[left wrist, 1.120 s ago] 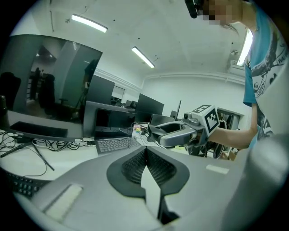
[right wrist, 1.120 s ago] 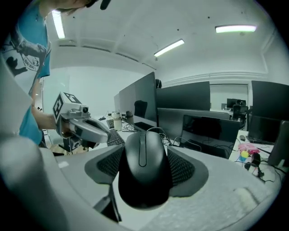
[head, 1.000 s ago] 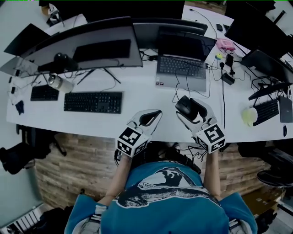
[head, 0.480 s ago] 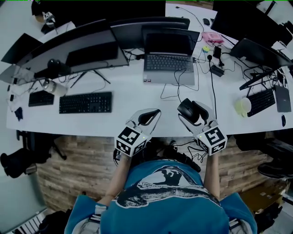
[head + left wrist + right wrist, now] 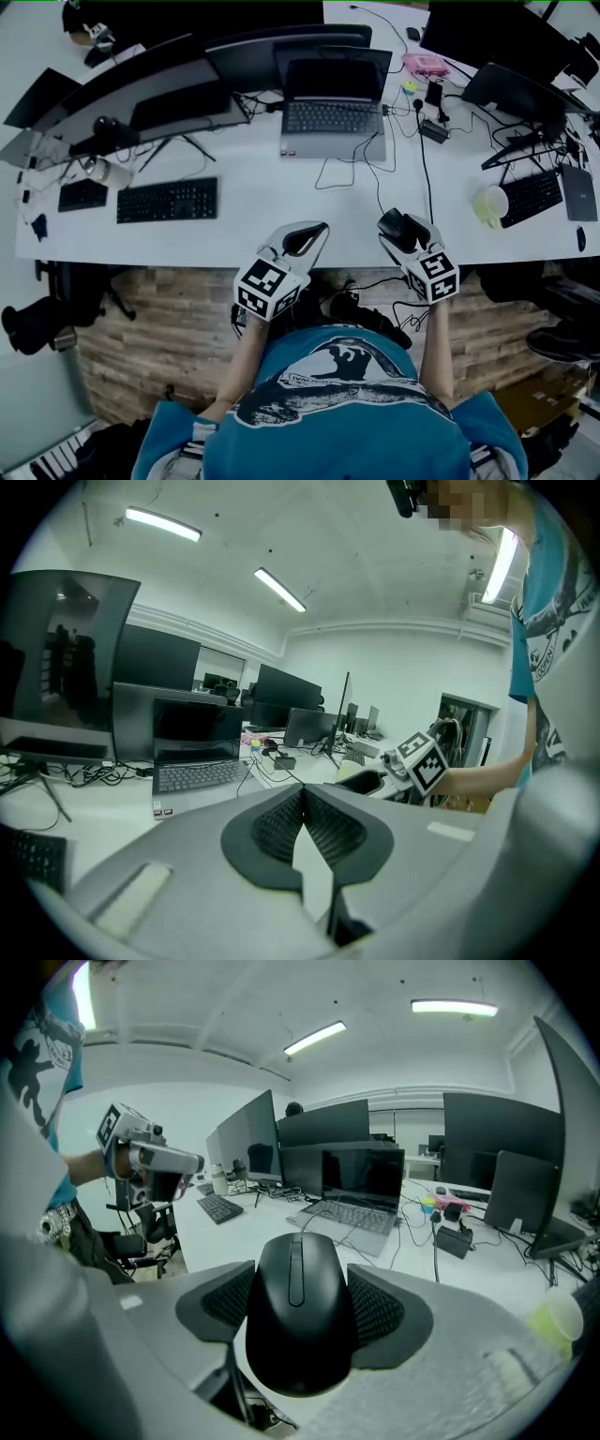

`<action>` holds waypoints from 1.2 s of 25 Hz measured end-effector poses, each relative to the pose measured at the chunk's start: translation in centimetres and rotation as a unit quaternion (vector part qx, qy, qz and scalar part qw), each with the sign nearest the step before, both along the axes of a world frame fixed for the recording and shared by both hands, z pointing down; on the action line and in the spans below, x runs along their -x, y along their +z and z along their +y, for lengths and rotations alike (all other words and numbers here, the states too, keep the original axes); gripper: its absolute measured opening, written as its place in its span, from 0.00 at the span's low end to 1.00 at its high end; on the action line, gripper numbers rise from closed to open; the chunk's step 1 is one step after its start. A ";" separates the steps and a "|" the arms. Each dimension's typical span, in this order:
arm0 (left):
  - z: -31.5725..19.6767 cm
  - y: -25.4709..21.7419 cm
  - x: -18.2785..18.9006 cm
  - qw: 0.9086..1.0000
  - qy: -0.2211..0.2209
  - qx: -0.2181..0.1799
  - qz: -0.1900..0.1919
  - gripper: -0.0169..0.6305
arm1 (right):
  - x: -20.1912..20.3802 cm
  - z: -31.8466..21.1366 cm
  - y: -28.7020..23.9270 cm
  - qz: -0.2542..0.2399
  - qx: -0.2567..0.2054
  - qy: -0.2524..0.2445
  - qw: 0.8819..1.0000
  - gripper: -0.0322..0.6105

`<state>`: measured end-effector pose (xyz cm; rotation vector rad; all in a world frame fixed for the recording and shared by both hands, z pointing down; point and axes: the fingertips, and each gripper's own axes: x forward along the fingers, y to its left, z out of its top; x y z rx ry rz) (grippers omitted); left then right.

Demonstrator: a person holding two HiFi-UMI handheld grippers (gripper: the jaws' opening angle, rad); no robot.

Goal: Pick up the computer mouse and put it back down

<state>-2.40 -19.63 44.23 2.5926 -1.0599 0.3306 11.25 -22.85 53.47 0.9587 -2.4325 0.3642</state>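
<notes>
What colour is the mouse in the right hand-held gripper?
Plain black mouse, seen best in the right gripper view.

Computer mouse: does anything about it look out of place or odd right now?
Only that the computer mouse is clamped in the right claw at the desk's front edge instead of lying free. Nothing looks spilled or damaged.

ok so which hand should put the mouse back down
Right: the right tongs grip the mouse at the desk's front edge; the left tongs are shut on nothing.
</notes>
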 end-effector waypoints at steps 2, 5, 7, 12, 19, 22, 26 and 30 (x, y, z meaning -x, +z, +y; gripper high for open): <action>0.6 0.1 -0.3 1.000 -0.008 0.003 -0.001 0.05 | -1.2 0.0 1.9 0.007 0.015 0.003 1.000 0.53; 1.4 0.5 -0.7 1.000 -0.022 0.008 -0.004 0.05 | -2.7 0.0 4.7 0.016 0.039 0.005 0.999 0.53; 1.9 0.7 -1.0 0.999 -0.030 0.010 -0.006 0.05 | -3.5 0.0 6.4 0.024 0.053 0.005 0.998 0.53; 3.3 1.2 -2.1 0.999 -0.046 0.016 -0.009 0.05 | -4.9 0.3 9.9 0.047 0.081 -0.006 0.996 0.53; 4.8 1.5 -2.5 0.997 -0.070 0.018 -0.014 0.05 | -5.9 0.5 12.7 0.071 0.089 -0.019 0.993 0.53; 5.4 1.5 -2.4 0.997 -0.079 0.016 -0.016 0.05 | -5.8 0.8 13.3 0.088 0.088 -0.030 0.992 0.53; 6.1 1.5 -2.4 0.996 -0.088 0.013 -0.019 0.05 | -5.6 1.1 13.9 0.107 0.080 -0.044 0.990 0.53; 6.4 1.4 -2.2 0.995 -0.096 0.009 -0.019 0.05 | -5.6 1.1 14.2 0.118 0.075 -0.044 0.989 0.53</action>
